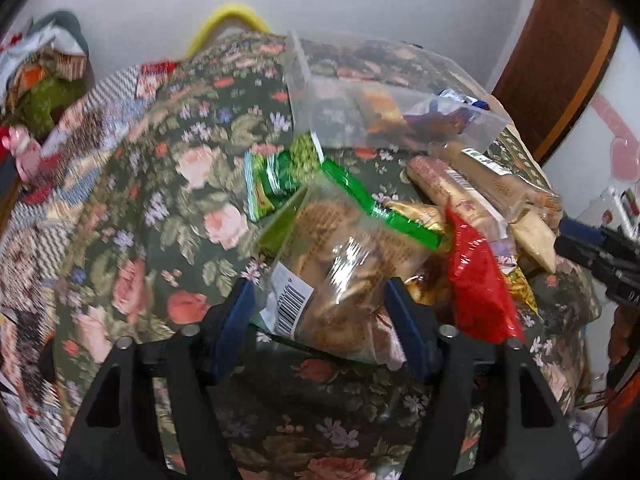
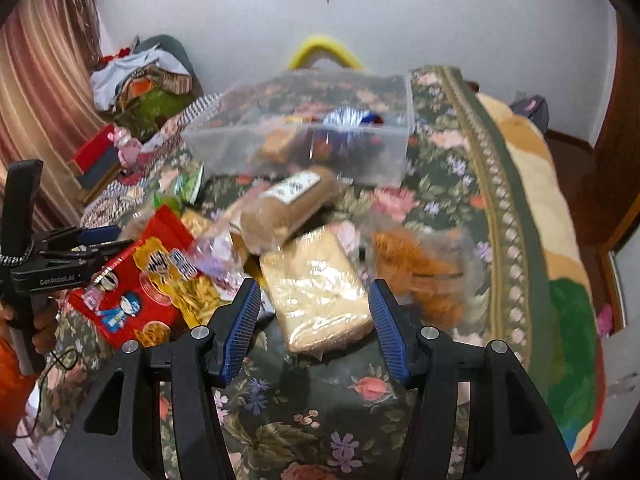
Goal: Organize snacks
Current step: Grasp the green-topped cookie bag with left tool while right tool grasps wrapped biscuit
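A heap of snack packs lies on a floral bedspread [image 1: 160, 184]. My left gripper [image 1: 320, 304] is open and straddles a clear bag of cookies [image 1: 344, 264] with a green top strip; its blue pads flank the bag's lower end. To the right lie a red packet [image 1: 476, 280] and long biscuit rolls [image 1: 460, 184]. My right gripper [image 2: 314, 308] is open around a pale wafer pack [image 2: 320, 288] lying flat, with small gaps at both pads. Beside it are an orange snack bag [image 2: 416, 268] and a brown roll pack [image 2: 288, 204]. A clear plastic box [image 2: 396, 148] holding a few snacks stands behind the heap.
A green packet [image 1: 276, 184] lies left of the cookie bag. Piled clothes [image 2: 140, 76] sit at the far left by a striped curtain [image 2: 44, 80]. A yellow hoop [image 2: 324, 50] rises behind the box. The bed's edge drops off on the right toward a wooden door [image 1: 560, 60].
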### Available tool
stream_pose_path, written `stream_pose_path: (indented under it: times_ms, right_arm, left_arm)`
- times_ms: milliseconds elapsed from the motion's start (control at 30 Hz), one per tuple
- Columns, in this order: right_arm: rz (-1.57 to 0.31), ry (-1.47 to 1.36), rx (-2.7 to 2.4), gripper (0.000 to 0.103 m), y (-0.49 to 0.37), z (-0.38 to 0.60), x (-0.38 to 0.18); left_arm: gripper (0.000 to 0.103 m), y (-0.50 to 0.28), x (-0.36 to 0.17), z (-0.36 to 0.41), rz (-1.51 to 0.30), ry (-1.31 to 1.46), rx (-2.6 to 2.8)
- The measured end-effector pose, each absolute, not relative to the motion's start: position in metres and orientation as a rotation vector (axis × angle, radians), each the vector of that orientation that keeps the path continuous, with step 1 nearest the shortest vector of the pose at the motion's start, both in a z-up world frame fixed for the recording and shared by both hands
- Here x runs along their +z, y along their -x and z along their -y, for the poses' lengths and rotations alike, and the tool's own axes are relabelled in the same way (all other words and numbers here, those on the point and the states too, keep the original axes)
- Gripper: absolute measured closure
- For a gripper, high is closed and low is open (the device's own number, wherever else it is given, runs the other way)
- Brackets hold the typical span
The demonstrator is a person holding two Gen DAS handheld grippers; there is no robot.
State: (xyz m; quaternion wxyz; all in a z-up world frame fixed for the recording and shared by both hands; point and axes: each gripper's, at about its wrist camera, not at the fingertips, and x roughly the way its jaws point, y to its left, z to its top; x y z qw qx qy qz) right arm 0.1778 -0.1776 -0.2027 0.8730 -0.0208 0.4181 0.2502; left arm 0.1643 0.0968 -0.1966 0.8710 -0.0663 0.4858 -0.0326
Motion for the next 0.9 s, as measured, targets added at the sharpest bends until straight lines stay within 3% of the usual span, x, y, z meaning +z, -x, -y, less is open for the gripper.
stream_pose_path:
  times_ms: [133,300,400,633,900]
  right_arm:
    - [-0.893,0.05,0.525,0.038,-0.183,0.176,-0.211]
    - [-0.891,0.092,0.525,0.032,-0.184,0.166,-0.216]
    - [-0.892,0.098,0.519,0.032,-0.188,0.162,-0.22]
    - [-0.897,0.08,0.53,0.041,-0.191,0.162,-0.224]
    - [-0.896,0.063,0.529,0.048,-0.183,0.169,-0.222]
  left_arm:
    - [0.026,-0.172,-0.207,-0.102,-1.018,0.193,-0.075]
    - [0.024,-0.178,-0.21,-0.104,-0.998,0.197,-0.072]
    - [0.026,-0.183,-0.214,-0.103,-0.991,0.184,-0.064]
    - [0.047,-0.184,-0.216,-0.098,-0.957,0.154,-0.071]
    - [0.053,-0.17,-0.203,-0.09,-0.926,0.115,-0.064]
